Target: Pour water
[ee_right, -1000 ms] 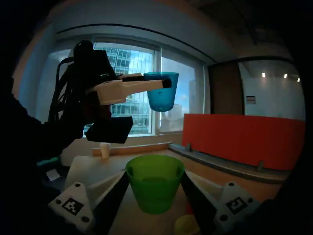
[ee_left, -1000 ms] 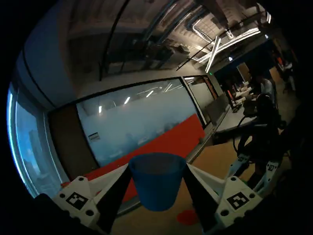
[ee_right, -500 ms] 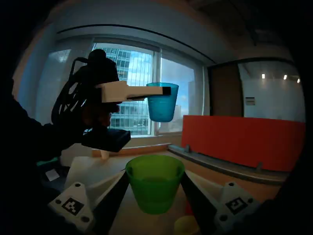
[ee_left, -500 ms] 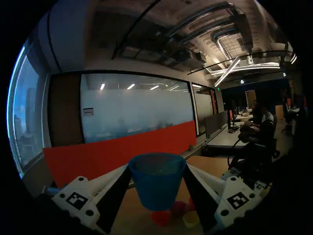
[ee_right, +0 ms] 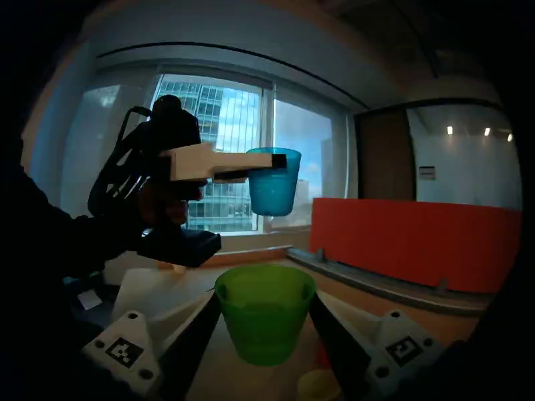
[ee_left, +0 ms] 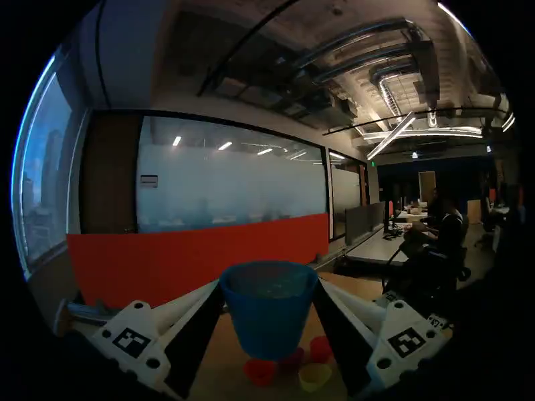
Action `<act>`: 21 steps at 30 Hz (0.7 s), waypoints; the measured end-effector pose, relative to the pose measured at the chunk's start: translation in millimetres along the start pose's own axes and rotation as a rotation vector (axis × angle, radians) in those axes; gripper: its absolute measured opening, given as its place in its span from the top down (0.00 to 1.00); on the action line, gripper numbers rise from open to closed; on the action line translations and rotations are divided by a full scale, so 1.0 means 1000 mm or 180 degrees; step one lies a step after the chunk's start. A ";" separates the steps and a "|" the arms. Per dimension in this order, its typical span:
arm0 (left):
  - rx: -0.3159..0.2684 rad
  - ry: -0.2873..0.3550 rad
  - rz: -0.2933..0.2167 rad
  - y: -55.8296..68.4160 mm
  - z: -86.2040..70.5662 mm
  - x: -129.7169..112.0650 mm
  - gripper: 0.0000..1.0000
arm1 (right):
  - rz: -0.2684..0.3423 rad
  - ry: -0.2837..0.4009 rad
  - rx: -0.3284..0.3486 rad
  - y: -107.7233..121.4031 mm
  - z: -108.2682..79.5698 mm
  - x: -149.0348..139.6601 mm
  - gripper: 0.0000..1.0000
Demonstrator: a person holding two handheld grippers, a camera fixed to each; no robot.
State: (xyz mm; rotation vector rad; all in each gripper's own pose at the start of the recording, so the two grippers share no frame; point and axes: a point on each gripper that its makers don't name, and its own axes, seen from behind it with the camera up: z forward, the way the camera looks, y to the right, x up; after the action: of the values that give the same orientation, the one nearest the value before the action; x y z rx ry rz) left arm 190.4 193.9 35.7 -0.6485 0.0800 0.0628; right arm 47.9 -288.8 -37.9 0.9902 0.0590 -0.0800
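The right gripper (ee_right: 265, 302) has its jaws pressed to both sides of a translucent green plastic cup (ee_right: 265, 327), held upright above the pale worktop (ee_right: 155, 289). Farther off and higher, the left gripper (ee_right: 273, 162) has its jaws clamped on a translucent blue plastic cup (ee_right: 273, 194), upright in mid-air before the window (ee_right: 224, 113). Below that blue cup sit a small red cup (ee_left: 259, 369) and a small yellow cup (ee_left: 314, 376). Beyond them stands an orange wall panel (ee_left: 167, 257).
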 end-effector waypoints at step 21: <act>-0.0024 -0.0109 -0.0292 0.000 -0.023 -0.044 0.13 | 0.0036 -0.0119 -0.0222 0.026 -0.036 0.005 0.10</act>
State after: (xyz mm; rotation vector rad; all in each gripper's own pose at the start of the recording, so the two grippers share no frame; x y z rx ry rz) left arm 144.9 178.8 21.9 -0.6576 0.0171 -0.0144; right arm 54.8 -245.0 -35.9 0.9189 0.0218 -0.0855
